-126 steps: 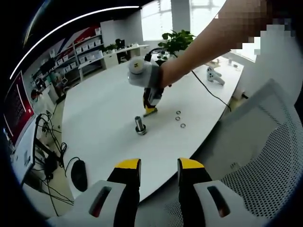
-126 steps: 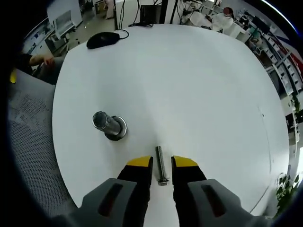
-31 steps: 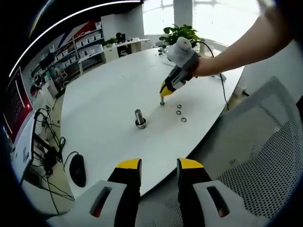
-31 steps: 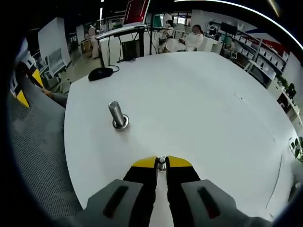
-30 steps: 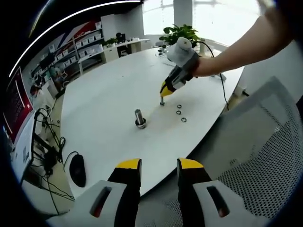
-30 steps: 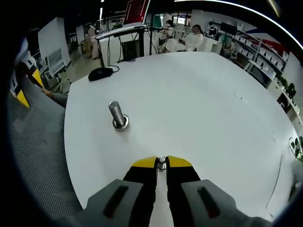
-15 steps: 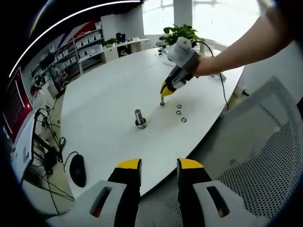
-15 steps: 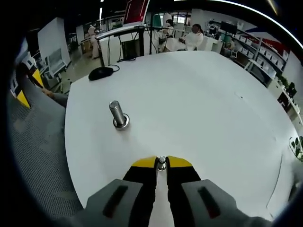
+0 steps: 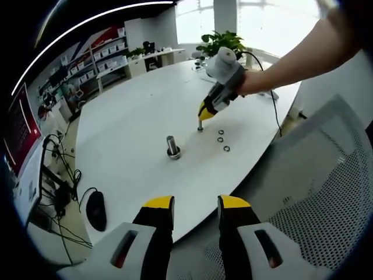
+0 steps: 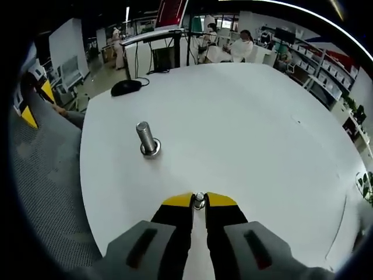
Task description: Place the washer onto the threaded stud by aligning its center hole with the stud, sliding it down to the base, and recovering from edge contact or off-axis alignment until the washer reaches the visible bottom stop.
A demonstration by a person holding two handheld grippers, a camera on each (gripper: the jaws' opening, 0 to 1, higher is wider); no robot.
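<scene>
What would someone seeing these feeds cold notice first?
Probably the right gripper out over the white table, held by an outstretched arm, its yellow-tipped jaws shut on a small bolt stood on end on the tabletop. Next, the large threaded stud standing upright to the left of it in the right gripper view, and three loose washers lying near the table edge in the left gripper view.

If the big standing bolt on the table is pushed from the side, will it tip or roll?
The big bolt stands on its wide head, so it probably resists a light push. It looks like solid metal, likely heavy for its size. If tipped, its round shank would probably roll on the smooth table.
</scene>
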